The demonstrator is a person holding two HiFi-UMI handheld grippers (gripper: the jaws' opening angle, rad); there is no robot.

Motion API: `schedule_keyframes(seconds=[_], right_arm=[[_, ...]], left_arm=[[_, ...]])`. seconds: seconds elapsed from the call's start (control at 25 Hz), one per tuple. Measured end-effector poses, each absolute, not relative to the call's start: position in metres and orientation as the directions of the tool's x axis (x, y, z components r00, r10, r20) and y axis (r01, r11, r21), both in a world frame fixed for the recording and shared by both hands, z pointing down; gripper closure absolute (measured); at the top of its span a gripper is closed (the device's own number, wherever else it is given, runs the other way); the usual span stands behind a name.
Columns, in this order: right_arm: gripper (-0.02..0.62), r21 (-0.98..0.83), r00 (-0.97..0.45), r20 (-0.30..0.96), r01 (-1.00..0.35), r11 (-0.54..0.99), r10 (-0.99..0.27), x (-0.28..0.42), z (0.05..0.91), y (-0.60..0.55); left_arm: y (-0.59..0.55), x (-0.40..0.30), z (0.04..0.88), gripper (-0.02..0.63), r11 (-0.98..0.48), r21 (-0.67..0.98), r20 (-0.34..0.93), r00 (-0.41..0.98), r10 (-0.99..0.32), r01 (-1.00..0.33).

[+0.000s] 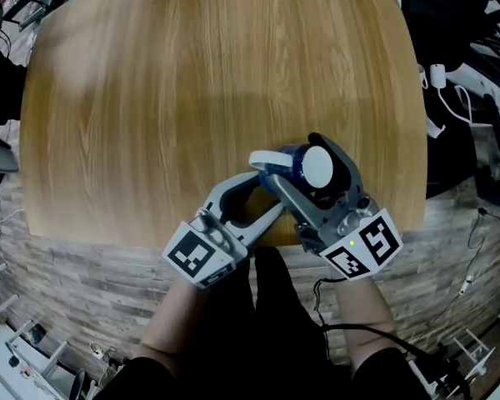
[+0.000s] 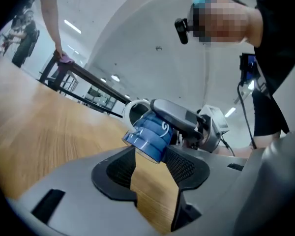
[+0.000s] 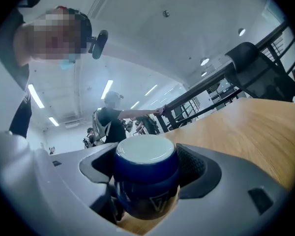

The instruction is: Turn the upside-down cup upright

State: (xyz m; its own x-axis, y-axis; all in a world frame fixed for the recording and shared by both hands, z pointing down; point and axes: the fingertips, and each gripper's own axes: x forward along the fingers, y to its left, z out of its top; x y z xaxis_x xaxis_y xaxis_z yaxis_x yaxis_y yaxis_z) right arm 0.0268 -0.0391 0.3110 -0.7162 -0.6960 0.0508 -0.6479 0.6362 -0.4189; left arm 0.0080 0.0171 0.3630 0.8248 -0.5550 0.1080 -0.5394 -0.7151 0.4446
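Two grippers work close together over the near edge of a round wooden table [image 1: 192, 98], their marker cubes [image 1: 198, 252] turned toward the person.

1. Cup [image 1: 317, 167]: blue, ribbed wall, white handle [image 1: 267, 158].
- Loc.: between jaws of R gripper, above the table's near-edge area.
- Head view: one white round end faces up at the cam. Can't tell if that end is base or inside.
- Left gripper view: body tilted, wider end low and aimed at L gripper, handle on the far upper side.
- Contact w/ tabletop: can't tell.

2. R gripper [image 1: 290, 157]: clamped on the cup.
- Right gripper view: pads press the blue wall on both sides, white end uppermost. There is a triangle mark on the lower wall.

3. L gripper [image 1: 268, 194]: jaws spread, nothing gripped.
- Left gripper view: bare wood shows between the pads. Cup's low end sits right at the jaw tips, and the pads aren't pressing it.

4. Surroundings:
- Person's forearms [image 1: 179, 323] behind both grippers.
- Grey plank floor [image 1: 67, 282] below the table edge.
- Cables [image 1: 450, 98] on the floor, right of the table.
- Bkgd. of right gripper view: another person [image 3: 113, 122] w/ an arm out to a dark railing [image 3: 196, 102].
- Strip lights on the ceiling.
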Motion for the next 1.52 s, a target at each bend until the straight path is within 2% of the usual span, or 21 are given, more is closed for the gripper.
schedule_keyframes(seconds=[0.08, 0.36, 0.6, 0.88, 1.16, 1.32, 1.52], right_arm=[[0.268, -0.449, -0.719, 0.03, -0.63, 0.633, -0.694, 0.03, 0.312, -0.039], [0.268, -0.55, -0.737, -0.08, -0.529, 0.647, -0.671, 0.037, 0.309, -0.037], [0.269, -0.613, -0.755, -0.175, -0.418, 0.67, -0.631, 0.04, 0.306, -0.033], [0.27, -0.659, -0.749, -0.195, -0.378, 0.65, -0.633, 0.041, 0.313, -0.037], [0.268, -0.605, -0.703, -0.107, -0.515, 0.607, -0.703, 0.042, 0.324, -0.046], [0.27, -0.488, -0.658, -0.041, -0.643, 0.59, -0.752, 0.047, 0.326, -0.049], [0.27, -0.33, -0.724, 0.023, -0.657, 0.678, -0.69, 0.039, 0.325, -0.043]], left_arm=[[0.018, 0.01, 0.362, 0.436, -0.726, 0.467, 0.06, 0.838, -0.543, -0.504], [0.028, 0.017, 0.353, 0.5, -0.784, 0.434, -0.027, 0.864, -0.503, -0.443], [0.035, 0.019, 0.347, 0.531, -0.824, 0.36, -0.001, 0.883, -0.469, -0.437], [0.042, 0.022, 0.346, 0.565, -0.845, 0.326, 0.018, 0.897, -0.442, -0.423], [0.035, 0.015, 0.356, 0.568, -0.819, 0.318, 0.103, 0.877, -0.47, -0.477], [0.029, 0.006, 0.365, 0.572, -0.783, 0.304, 0.176, 0.84, -0.514, -0.543], [0.025, -0.001, 0.374, 0.574, -0.838, 0.085, 0.288, 0.818, -0.497, -0.539]])
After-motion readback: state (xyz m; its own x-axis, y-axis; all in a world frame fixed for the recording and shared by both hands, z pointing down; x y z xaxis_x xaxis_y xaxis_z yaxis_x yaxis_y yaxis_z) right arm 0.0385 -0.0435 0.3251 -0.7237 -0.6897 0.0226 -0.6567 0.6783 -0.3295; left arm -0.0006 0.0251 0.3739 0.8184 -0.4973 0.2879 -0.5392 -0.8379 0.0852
